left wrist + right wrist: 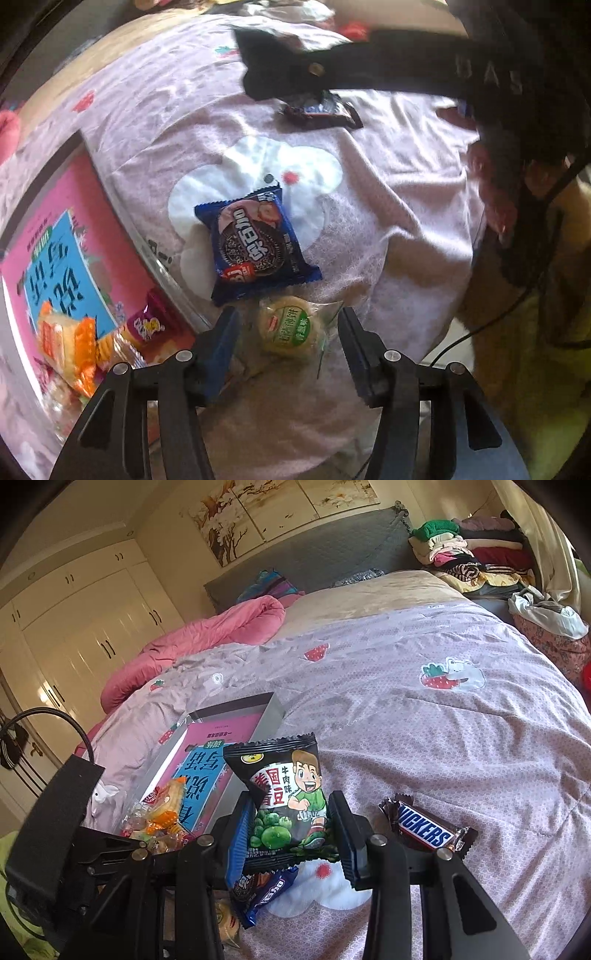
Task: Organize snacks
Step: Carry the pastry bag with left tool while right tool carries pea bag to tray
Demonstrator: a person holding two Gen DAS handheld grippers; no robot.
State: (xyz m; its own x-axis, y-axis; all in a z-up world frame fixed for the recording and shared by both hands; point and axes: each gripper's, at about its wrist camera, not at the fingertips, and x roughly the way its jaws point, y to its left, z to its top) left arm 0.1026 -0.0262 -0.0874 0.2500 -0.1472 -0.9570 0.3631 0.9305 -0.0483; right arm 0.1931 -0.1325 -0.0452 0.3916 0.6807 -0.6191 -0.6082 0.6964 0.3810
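Observation:
My left gripper (288, 325) is open, its fingers on either side of a round green-labelled pastry (289, 328) in clear wrap lying on the bedspread. A blue Oreo packet (255, 243) lies just beyond it. My right gripper (291, 827) is shut on a black green-pea snack bag (286, 801) and holds it above the bed. A Snickers bar (424, 829) lies to its right; it also shows in the left wrist view (321, 112). A pink-lined box (70, 240) holds several small snacks (85, 343) at the left.
The box also shows in the right wrist view (221, 746), left of the held bag. The right gripper's black body (369, 70) reaches across the far side of the left wrist view. A pink quilt (207, 635) and piled clothes (472, 557) lie farther up the bed.

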